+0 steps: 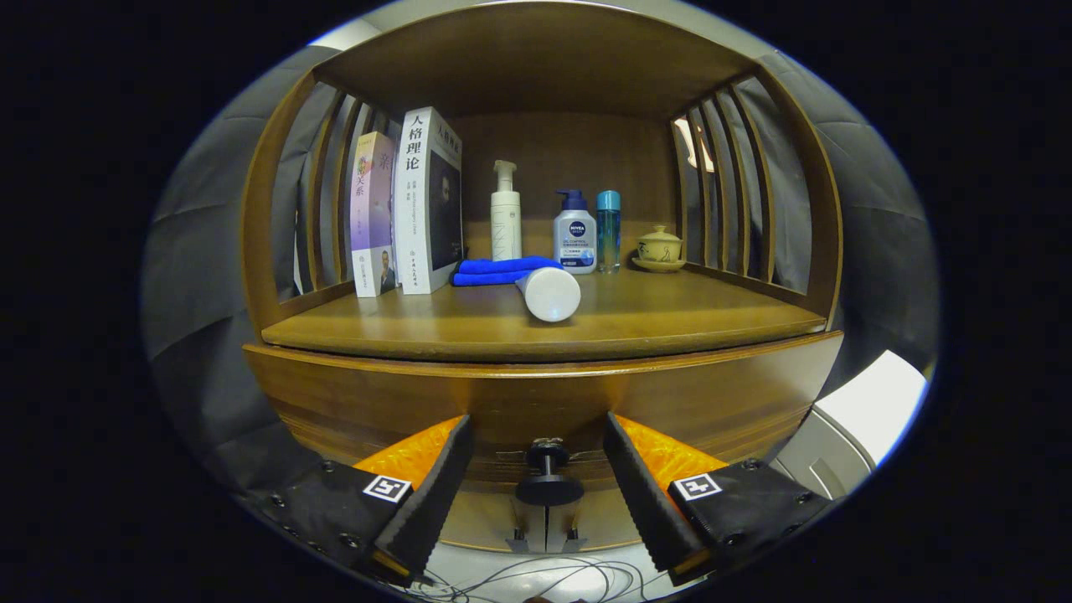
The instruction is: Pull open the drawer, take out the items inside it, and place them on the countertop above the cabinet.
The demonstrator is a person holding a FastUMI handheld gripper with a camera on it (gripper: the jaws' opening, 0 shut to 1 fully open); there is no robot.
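A wooden cabinet has a drawer front (536, 402) below its countertop (670, 322). A dark round knob (548, 479) sticks out of the drawer front. My gripper (536, 440) is open, one finger on each side of the knob, with a gap to each. The drawer looks closed, so whatever is inside is hidden. On the countertop a white cylinder (549, 293) lies on its side, its round end toward me, against a folded blue cloth (498, 270).
At the back of the countertop stand two books (409, 205), a white pump bottle (505, 213), a blue-capped pump bottle (574, 234), a slim blue bottle (609, 230) and a small lidded cup (659, 248). Slatted wooden sides flank the shelf. A white box (863, 419) sits low right; cables lie below.
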